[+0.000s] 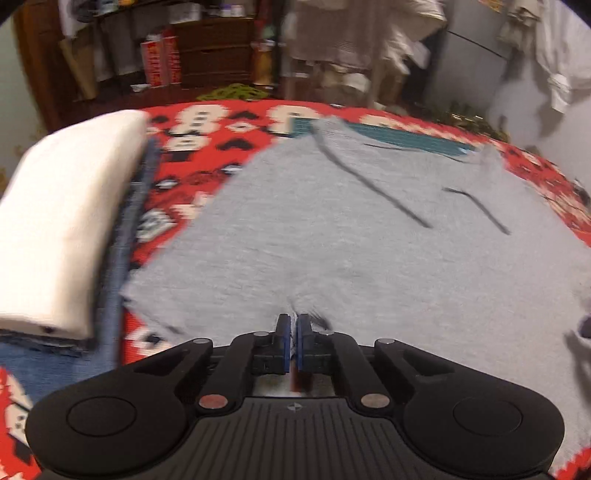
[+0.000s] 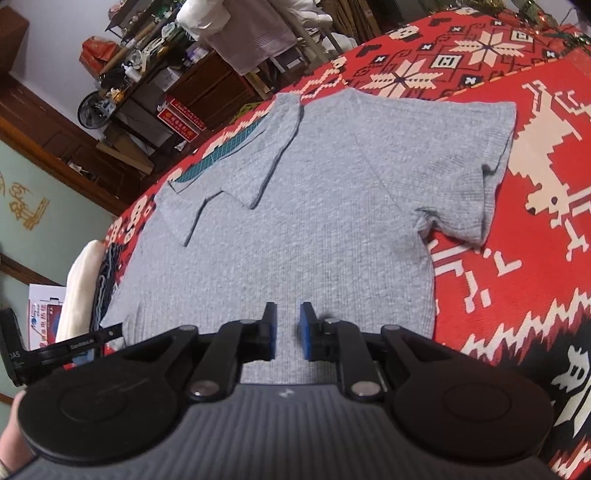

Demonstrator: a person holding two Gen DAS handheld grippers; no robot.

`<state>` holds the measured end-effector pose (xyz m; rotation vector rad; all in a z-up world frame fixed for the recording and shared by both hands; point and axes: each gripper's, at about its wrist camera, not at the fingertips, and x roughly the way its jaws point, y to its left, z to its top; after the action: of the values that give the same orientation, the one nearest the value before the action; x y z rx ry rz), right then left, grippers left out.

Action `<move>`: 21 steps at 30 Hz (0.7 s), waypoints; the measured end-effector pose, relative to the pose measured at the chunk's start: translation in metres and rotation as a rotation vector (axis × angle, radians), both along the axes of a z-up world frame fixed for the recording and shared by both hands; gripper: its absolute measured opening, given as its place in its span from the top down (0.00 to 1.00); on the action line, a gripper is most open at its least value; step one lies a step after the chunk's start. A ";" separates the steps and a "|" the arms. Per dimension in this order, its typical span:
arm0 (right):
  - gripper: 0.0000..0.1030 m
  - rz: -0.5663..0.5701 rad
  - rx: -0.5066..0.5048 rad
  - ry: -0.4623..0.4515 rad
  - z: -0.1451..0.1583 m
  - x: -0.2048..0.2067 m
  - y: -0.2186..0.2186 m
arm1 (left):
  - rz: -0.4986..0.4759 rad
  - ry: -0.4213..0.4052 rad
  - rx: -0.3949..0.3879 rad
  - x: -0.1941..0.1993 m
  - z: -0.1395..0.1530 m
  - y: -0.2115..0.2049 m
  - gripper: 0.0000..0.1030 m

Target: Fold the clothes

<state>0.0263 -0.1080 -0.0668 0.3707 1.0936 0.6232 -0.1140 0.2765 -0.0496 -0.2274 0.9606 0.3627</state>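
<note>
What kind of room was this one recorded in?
Probably a lived-in home room used for storage: a grey knit polo shirt lies on a red patterned blanket, with a dark wooden drawer chest and hanging garments behind.

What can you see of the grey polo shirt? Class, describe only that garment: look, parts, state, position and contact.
The grey polo shirt is ribbed knit with a collar and short sleeves. It lies spread flat, fairly smooth, on a red patterned blanket, collar away from the cameras. Near its hem, the left gripper is shut on a small pinch of fabric; the right gripper is open just over the cloth. A folded pile with a cream top lies beside it.
</note>
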 end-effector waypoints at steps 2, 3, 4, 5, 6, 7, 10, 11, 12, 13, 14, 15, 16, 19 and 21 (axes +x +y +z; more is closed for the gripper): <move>0.83 -0.008 -0.005 0.002 -0.001 0.000 -0.001 | 0.048 -0.007 -0.012 -0.006 0.000 0.015 0.96; 0.83 -0.013 -0.003 0.006 -0.001 0.000 -0.002 | 0.072 -0.023 -0.066 -0.009 0.000 0.023 0.96; 0.83 -0.018 -0.001 0.011 -0.001 0.000 -0.004 | 0.092 -0.036 -0.110 -0.011 0.000 0.029 0.96; 0.83 -0.018 0.000 0.013 -0.002 0.000 -0.004 | 0.107 -0.044 -0.136 -0.013 -0.001 0.033 0.96; 0.83 -0.017 -0.001 0.013 -0.002 0.000 -0.004 | 0.120 -0.050 -0.161 -0.015 -0.001 0.036 0.96; 0.83 -0.014 -0.002 0.013 -0.002 0.000 -0.004 | 0.128 -0.053 -0.179 -0.016 -0.002 0.038 0.93; 0.83 -0.011 -0.003 0.014 -0.002 0.000 -0.005 | 0.162 -0.066 -0.222 -0.020 -0.001 0.041 0.86; 0.83 -0.015 -0.002 0.017 -0.003 0.000 -0.006 | 0.174 -0.075 -0.240 -0.022 0.000 0.042 0.84; 0.83 -0.018 -0.001 0.020 -0.003 0.001 -0.007 | 0.186 -0.090 -0.263 -0.026 0.002 0.043 0.84; 0.83 -0.025 0.003 0.024 -0.004 0.001 -0.008 | 0.198 -0.104 -0.287 -0.029 0.005 0.045 0.84; 0.83 -0.029 0.008 0.027 -0.004 0.002 -0.009 | 0.207 -0.120 -0.307 -0.032 0.008 0.046 0.84; 0.83 -0.032 0.011 0.028 -0.004 0.002 -0.010 | 0.210 -0.135 -0.321 -0.036 0.011 0.045 0.84; 0.83 -0.034 0.014 0.030 -0.005 0.002 -0.010 | 0.212 -0.147 -0.332 -0.039 0.015 0.044 0.84; 0.83 -0.032 0.017 0.029 -0.004 0.002 -0.010 | 0.227 -0.182 -0.361 -0.046 0.024 0.044 0.81; 0.83 -0.035 0.018 0.030 -0.004 0.002 -0.010 | 0.256 -0.199 -0.369 -0.050 0.025 0.048 0.77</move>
<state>0.0285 -0.1183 -0.0708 0.4149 1.1082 0.5990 -0.1643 0.3244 -0.0247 -0.7151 0.7969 0.3867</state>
